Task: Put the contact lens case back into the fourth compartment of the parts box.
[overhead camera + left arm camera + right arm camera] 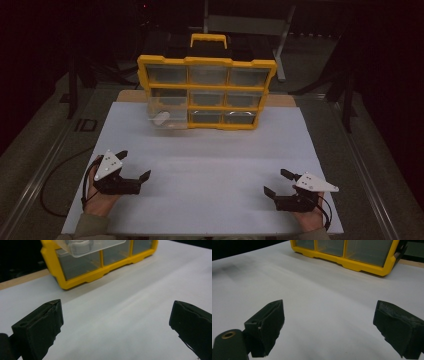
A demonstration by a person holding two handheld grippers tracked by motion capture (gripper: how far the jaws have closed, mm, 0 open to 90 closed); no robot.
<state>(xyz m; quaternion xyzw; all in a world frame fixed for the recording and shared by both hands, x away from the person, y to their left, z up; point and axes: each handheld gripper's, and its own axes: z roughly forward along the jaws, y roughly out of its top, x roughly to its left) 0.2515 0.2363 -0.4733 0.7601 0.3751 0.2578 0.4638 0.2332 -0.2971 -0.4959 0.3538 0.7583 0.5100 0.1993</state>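
A yellow drawer organizer (206, 92) stands upright at the counter's (210, 165) far edge, its lower-left clear drawer (167, 117) pulled out. Both hand-held grippers, left (134, 166) and right (276, 183), rest wide open and empty, well short of the organizer; approach the drawer squarely.

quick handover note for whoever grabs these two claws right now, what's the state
Left claw: open, empty, resting low at the near left of the white table.
Right claw: open, empty, at the near right.
Yellow drawer cabinet stands upright at the far edge. Its clear drawer at the lower left is pulled partway out, with a small white item inside.
Done: the drawer is open.
Left: nothing is held; likely reach into or handle that drawer next. The left claw is on its side.
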